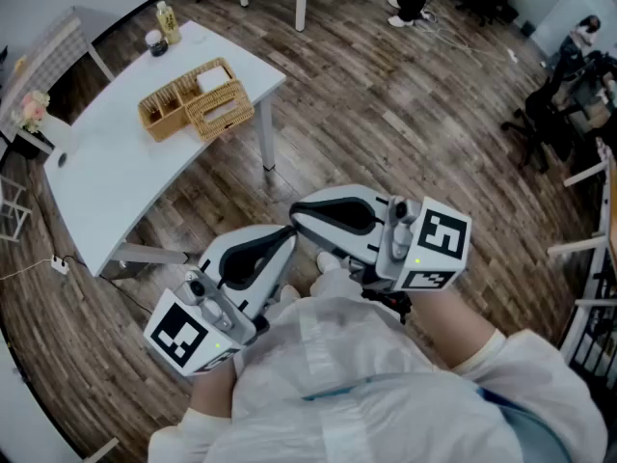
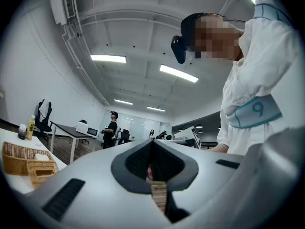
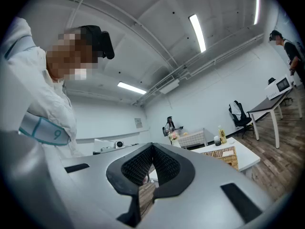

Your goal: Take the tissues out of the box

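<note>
Both claws clenched on nothing: left gripper [image 1: 286, 232] and right gripper [image 1: 300, 216] are held tight against the person's chest, jaws together in both gripper views, nothing between them; task not started, by the look of it; risks from here: jaws need opening before the reach or they just knock the light box across the table [image 1: 106, 177] or off its edge; a pinch set too deep could lift the box along with the sheet; the thin tissue may tear or come out in a clump; the bottle [image 1: 168, 19] nearby could get tipped; wicker tissue box [image 1: 222, 109] sits well apart on the far end of the white table, touching a wicker basket [image 1: 169, 104]; tan woven sides, white patch on top, probably the tissue [image 1: 211, 81], too small to confirm.
</note>
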`<state>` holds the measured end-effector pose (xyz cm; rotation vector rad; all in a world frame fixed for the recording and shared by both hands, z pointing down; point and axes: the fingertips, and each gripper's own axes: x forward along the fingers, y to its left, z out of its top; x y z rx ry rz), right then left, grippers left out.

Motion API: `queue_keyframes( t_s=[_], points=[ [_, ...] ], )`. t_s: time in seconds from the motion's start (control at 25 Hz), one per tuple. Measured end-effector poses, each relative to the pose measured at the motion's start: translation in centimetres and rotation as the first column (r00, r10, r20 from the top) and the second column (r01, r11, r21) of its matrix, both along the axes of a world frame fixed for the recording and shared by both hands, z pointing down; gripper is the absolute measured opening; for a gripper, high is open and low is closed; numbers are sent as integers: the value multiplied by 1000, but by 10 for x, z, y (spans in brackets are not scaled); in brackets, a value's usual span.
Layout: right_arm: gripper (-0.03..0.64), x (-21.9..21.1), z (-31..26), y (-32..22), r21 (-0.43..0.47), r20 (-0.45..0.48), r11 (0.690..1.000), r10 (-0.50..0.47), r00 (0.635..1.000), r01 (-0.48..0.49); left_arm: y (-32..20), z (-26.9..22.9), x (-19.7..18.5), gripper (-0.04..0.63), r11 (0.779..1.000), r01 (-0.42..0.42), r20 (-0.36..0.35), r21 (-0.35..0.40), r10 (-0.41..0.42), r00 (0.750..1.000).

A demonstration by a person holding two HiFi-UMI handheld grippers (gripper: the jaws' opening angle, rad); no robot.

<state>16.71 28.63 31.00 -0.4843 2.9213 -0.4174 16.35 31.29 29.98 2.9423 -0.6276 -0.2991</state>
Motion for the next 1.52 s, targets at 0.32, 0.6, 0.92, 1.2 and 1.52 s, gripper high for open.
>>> queue_keyframes(
  t_s=[0.32,0.6,0.92,1.2,1.52],
  points=[
    [32,-6,1,0,-11,3,1000,3,1000,-3,-3,-2,-4,2,1000,5,-12,-8,-5,1000],
    [32,-14,5,-8,-16,-2,1000,-4,1000,4,-9,5,-13,2,1000,-4,-11,-27,3,1000],
    [34,-21,2,-12,-24,3,999,-22,1000,22,-14,0,-19,2,1000,5,-22,-21,-5,1000],
    [34,-31,12,-25,-38,3,999,-20,1000,20,-26,12,-29,2,999,1,-22,-53,-2,1000],
    [34,-47,11,-33,-49,24,998,-35,999,36,-34,12,-46,2,998,19,-31,-56,-21,999]
  ],
)
